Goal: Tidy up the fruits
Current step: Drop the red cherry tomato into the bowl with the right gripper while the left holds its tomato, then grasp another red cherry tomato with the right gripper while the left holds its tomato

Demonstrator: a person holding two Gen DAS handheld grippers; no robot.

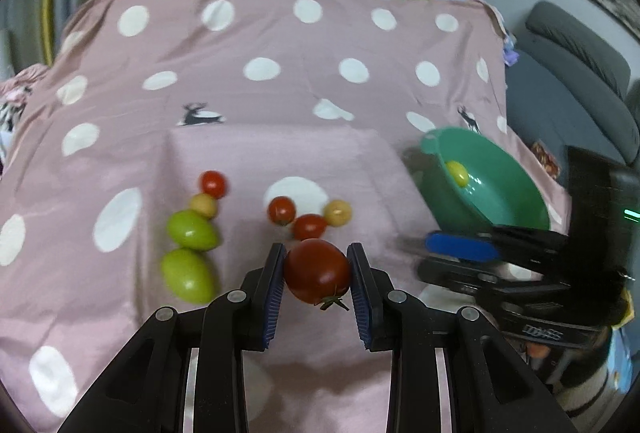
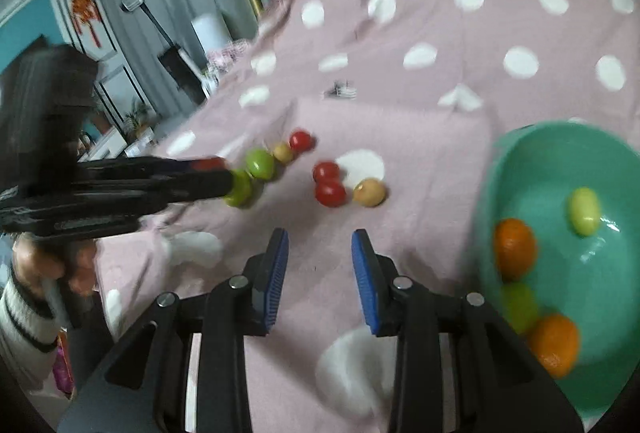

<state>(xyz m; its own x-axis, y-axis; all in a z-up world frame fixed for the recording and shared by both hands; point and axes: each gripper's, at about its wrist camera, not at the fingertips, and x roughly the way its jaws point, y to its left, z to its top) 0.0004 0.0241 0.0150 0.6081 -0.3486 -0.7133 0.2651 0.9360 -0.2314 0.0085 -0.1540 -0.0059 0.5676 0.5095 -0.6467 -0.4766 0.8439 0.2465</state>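
Observation:
My left gripper [image 1: 317,273] is shut on a large dark red tomato [image 1: 316,275], held between its blue pads. Beyond it lie small red tomatoes [image 1: 309,225], yellow ones [image 1: 338,212] and two green fruits [image 1: 192,231] on the pink dotted cloth. My right gripper [image 2: 320,265] is open and empty above the cloth, left of the green bowl [image 2: 520,153]. The bowl holds two oranges [image 2: 514,247], a green fruit [image 2: 518,305] and a yellow-green fruit [image 2: 584,211]. The bowl [image 1: 508,193] also shows in the left wrist view, with the right gripper [image 1: 460,253] in front of it.
The pink polka-dot cloth [image 1: 280,93] covers the whole work surface. A grey sofa [image 1: 572,81] stands at the right. The left gripper's body [image 2: 120,185] and the hand holding it cross the left side of the right wrist view. Curtains hang behind.

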